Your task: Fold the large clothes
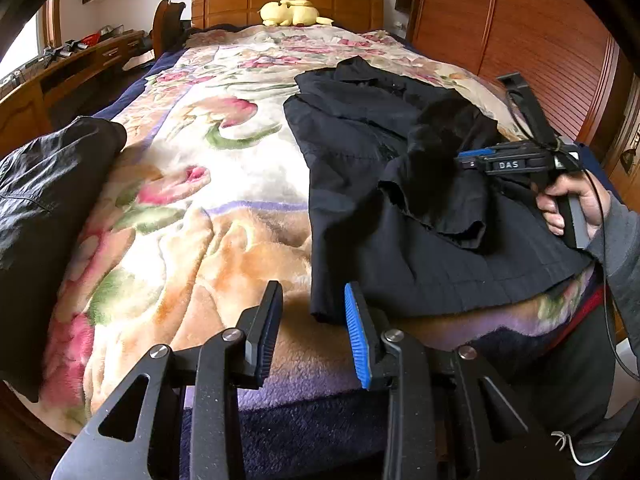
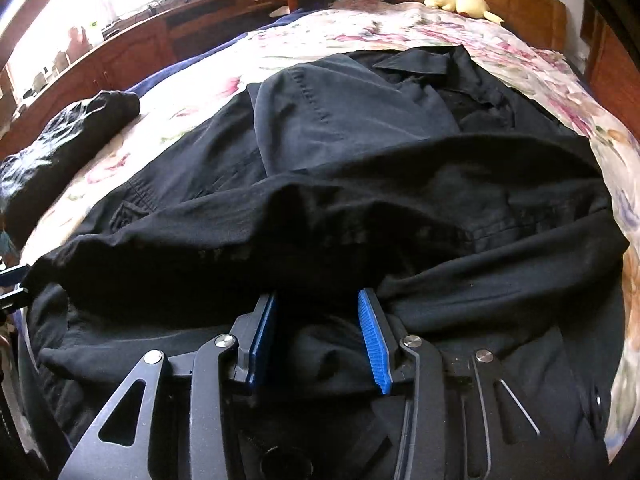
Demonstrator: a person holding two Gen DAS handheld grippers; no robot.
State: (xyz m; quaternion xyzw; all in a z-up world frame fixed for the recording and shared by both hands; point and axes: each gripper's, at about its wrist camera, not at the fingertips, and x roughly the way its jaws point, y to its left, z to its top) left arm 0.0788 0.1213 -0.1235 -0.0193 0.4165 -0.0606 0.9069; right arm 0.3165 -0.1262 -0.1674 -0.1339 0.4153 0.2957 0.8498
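A large black shirt (image 1: 360, 248) (image 2: 400, 152) lies on the right half of the bed, collar toward the headboard. In the left wrist view my right gripper (image 1: 460, 160), held by a hand (image 1: 580, 204), carries a lifted black sleeve (image 1: 440, 136) over the shirt's middle. In the right wrist view that sleeve (image 2: 280, 216) drapes across the right gripper (image 2: 318, 294), hiding its fingertips, with cloth bunched between the blue pads. My left gripper (image 1: 313, 286) stands open over the blanket, just left of the shirt's near hem corner, with nothing between its fingers.
A floral blanket (image 1: 200, 220) covers the bed. A second dark garment (image 1: 40, 200) (image 2: 60, 140) lies bundled at the left edge. A yellow plush toy (image 1: 292, 12) rests at the wooden headboard. A wooden wardrobe (image 1: 520, 40) stands right, a long desk (image 1: 80, 60) left.
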